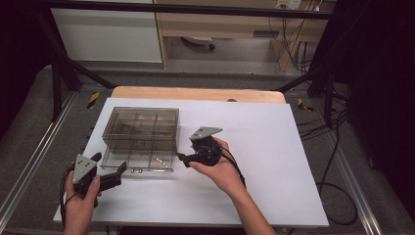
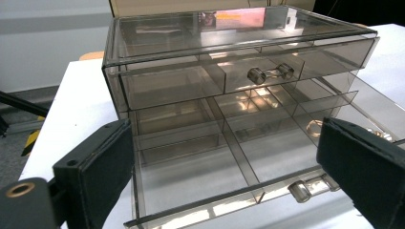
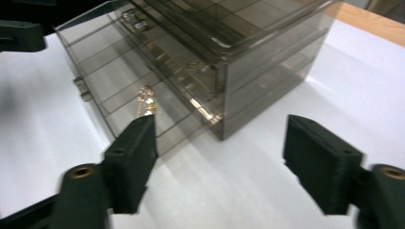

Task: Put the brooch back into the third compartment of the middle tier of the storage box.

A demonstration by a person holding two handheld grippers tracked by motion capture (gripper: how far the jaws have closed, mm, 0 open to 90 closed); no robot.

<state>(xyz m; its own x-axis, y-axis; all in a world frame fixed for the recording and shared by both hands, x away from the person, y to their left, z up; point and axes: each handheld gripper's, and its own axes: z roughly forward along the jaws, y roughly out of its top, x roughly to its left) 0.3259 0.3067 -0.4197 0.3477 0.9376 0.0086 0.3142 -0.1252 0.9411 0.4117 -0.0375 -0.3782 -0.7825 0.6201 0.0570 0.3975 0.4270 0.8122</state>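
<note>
Your clear drawer box sits on the white table, toward its left half, with the lower drawer pulled out toward you. A small gold-coloured item lies in that drawer's right-hand compartment. Your left gripper hovers just in front of the drawer's front edge, jaws spread wide and empty. Your right gripper is just beside the box's right front corner, jaws apart, gripping nothing.
</note>
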